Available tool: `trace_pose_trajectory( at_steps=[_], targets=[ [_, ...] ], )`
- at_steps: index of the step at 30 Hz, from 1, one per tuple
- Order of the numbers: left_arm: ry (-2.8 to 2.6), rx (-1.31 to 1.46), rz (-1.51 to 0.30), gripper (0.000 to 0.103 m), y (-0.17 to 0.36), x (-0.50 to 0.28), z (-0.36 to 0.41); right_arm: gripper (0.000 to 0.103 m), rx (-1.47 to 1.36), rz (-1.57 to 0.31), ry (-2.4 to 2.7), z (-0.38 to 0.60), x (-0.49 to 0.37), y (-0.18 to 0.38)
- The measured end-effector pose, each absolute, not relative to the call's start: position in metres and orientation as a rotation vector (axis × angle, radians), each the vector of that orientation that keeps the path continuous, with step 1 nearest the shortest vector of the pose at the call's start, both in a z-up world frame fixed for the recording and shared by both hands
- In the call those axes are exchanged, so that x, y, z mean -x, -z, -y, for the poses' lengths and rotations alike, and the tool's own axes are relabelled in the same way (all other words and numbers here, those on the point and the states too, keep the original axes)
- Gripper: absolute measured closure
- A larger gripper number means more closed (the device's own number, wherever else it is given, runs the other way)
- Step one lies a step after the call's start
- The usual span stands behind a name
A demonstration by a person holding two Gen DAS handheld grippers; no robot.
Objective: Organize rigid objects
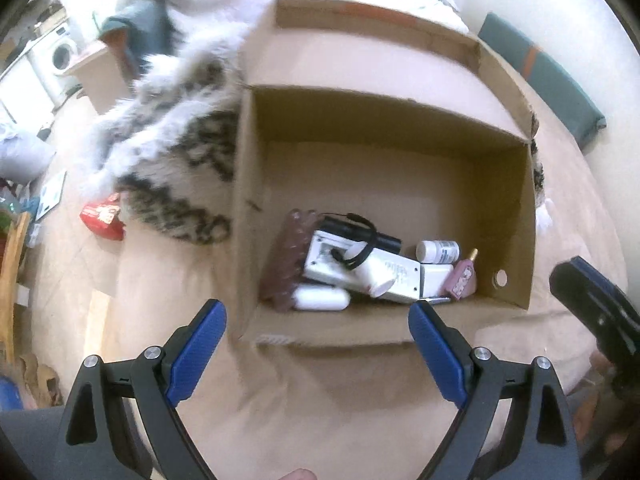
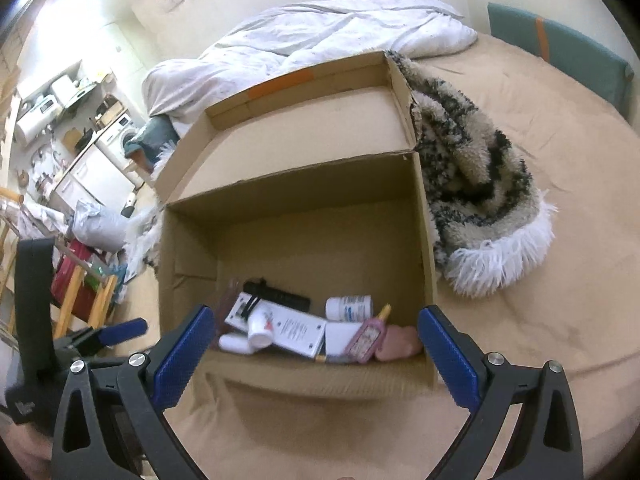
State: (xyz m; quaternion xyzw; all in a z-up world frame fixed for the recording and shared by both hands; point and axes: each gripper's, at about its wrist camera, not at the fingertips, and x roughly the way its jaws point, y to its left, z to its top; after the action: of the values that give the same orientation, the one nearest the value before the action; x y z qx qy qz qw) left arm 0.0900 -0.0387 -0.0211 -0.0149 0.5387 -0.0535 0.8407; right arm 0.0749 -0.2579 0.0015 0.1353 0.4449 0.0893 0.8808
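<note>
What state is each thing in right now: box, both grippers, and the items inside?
Cardboard box: open, lid flap folded back.
Left gripper: open, empty.
Right gripper: open, empty.
White pill bottle: lying on its side in the box.
Pink bottle: tilted against the near wall.
Shaggy rug: bunched beside the box.

A bed (image 2: 540, 240) covered by a tan sheet carries everything. An open cardboard box (image 2: 425, 232) sits on it near the front edge, its lid flap (image 2: 304, 120) folded back. A shaggy black-and-cream throw (image 2: 480, 184) with a white fringe lies bunched against the box's side. A rumpled white duvet (image 2: 320, 36) is heaped behind the box, and a teal pillow (image 2: 568, 48) with an orange stripe lies at the far corner.
</note>
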Motion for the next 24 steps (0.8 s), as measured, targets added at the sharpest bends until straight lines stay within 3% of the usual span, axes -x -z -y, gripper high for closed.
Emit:
trace_pose_trajectory(
  at_steps=[14,24],
  targets=[
    [0.092,0.022,-0.928,0.011,-0.011,-0.019,0.002,0.0,-0.207,-0.805,-0.168,0.25,0.0,-0.027],
    [0.009,0.017,-0.768,0.011,-0.013,-0.005,-0.007,0.0,-0.152,-0.761,-0.124,0.239,0.009,-0.006]
  ],
)
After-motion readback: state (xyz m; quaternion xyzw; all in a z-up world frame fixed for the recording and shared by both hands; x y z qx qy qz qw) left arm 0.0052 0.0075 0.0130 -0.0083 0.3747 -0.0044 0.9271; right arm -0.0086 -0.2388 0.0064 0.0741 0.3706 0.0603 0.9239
